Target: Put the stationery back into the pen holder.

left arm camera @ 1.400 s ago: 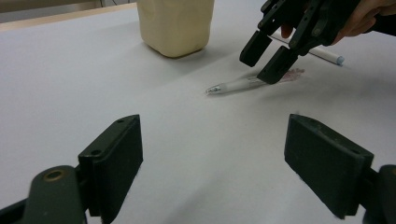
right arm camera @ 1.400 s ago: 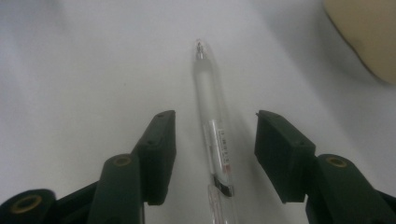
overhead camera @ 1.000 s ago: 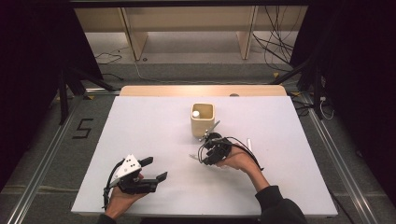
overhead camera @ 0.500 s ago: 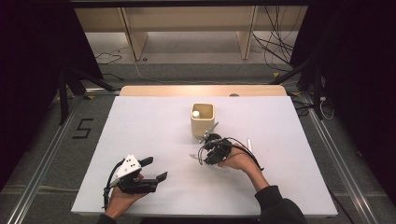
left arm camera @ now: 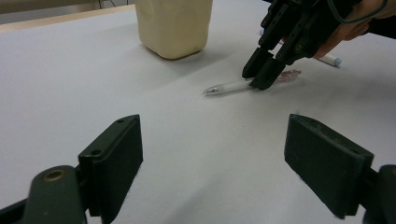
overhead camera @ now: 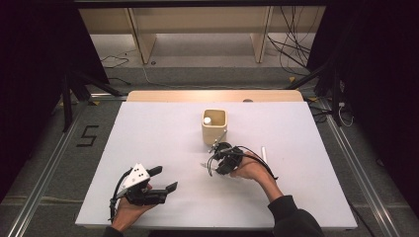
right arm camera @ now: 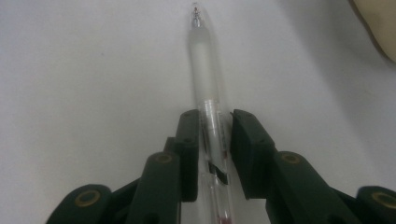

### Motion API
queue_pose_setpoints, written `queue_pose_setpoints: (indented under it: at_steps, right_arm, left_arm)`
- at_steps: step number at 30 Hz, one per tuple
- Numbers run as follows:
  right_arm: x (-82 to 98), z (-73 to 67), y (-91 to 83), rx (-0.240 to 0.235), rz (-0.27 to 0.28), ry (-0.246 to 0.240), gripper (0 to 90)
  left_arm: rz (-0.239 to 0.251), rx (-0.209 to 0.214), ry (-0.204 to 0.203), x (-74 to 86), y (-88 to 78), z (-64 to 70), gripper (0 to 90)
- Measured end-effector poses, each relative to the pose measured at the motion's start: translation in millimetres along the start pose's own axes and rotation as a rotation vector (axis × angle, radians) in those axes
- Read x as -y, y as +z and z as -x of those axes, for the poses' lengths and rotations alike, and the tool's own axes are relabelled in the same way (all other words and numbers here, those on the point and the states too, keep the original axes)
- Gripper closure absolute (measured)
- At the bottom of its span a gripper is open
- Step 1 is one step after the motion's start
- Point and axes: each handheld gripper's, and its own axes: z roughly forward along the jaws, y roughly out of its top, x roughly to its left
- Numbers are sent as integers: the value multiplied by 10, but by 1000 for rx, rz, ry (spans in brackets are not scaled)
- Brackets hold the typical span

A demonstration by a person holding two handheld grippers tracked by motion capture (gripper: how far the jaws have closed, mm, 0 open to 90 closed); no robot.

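Note:
A clear pen (right arm camera: pixel 203 60) with a frosted front and a silver tip lies on the white table (overhead camera: pixel 148 143), just in front of a cream cup (overhead camera: pixel 214 129). My right gripper (right arm camera: pixel 215 121) points down at it. Its jaws have just been closing, and the pads now sit against the barrel near its middle. The left gripper view shows that right gripper (left arm camera: pixel 261 74) tipped onto the pen (left arm camera: pixel 229 87), with the cup (left arm camera: pixel 173 28) behind. My left gripper (overhead camera: pixel 167 178) rests at the table's near left, jaws wide apart and nothing between them (left arm camera: pixel 212 158).
A second white pen (overhead camera: pixel 263 152) lies on the table just right of my right hand. A small white object (overhead camera: pixel 207 120) stands inside the cup. Beyond the far table edge are a wooden shelf frame (overhead camera: pixel 197 29) and loose cables.

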Motion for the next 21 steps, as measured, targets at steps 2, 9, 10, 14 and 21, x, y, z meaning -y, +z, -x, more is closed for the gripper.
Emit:
queue_pose_setpoints:
  at_steps: [2,9,10,14,21]
  right_arm:
    - [-11,2,1,-4,-6,-4,753]
    - [-52,12,7,-10,-31,-10,780]
    - [-61,11,11,-9,-34,-14,785]
    - [-83,9,14,-9,-48,-16,789]
    - [-122,6,17,-8,-77,-28,794]
  left_arm:
    - [-2,-1,1,1,0,-2,190]
    - [-5,-2,5,2,1,1,190]
    - [-4,-1,5,2,1,3,190]
    - [-4,-2,5,2,1,1,190]
    - [-3,-1,5,1,1,5,190]
